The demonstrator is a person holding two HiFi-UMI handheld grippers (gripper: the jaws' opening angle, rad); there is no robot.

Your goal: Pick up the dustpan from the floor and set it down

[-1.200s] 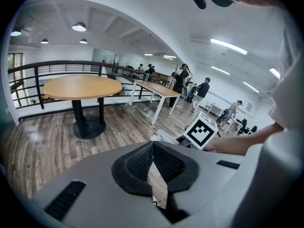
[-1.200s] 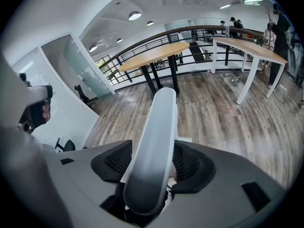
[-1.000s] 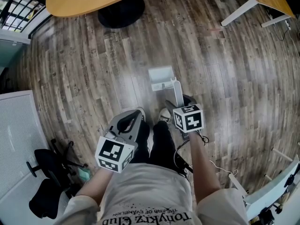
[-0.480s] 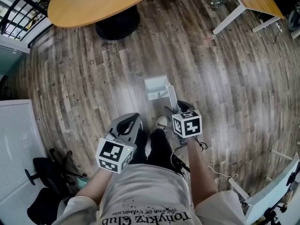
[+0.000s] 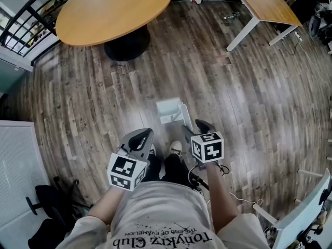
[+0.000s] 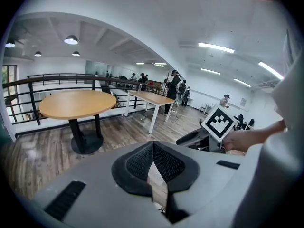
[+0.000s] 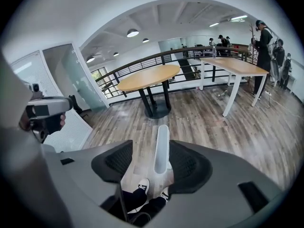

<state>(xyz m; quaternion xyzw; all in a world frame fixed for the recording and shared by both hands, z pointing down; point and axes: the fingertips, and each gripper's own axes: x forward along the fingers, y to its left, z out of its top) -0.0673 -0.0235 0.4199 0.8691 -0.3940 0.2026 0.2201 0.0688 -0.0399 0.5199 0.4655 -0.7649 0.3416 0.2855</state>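
Jaws of the right gripper [image 5: 193,128] stand apart around the upright handle [image 7: 162,146] of the white dustpan [image 5: 169,111] on the floor [image 5: 249,102], the left gripper [image 6: 153,146] closed on nothing; the dustpan looks like light, stiff, slick plastic, best pinched by that handle.

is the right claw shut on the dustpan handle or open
Open: the right claw has its pads wide apart, the dustpan handle between them with a gap beside it.

White long-handled dustpan [image 5: 169,111]: pan down near the floor [image 5: 93,102], at 10 o'clock from the right claw [image 5: 195,128]; handle [image 7: 162,148] upright between its spread pads, touching one.
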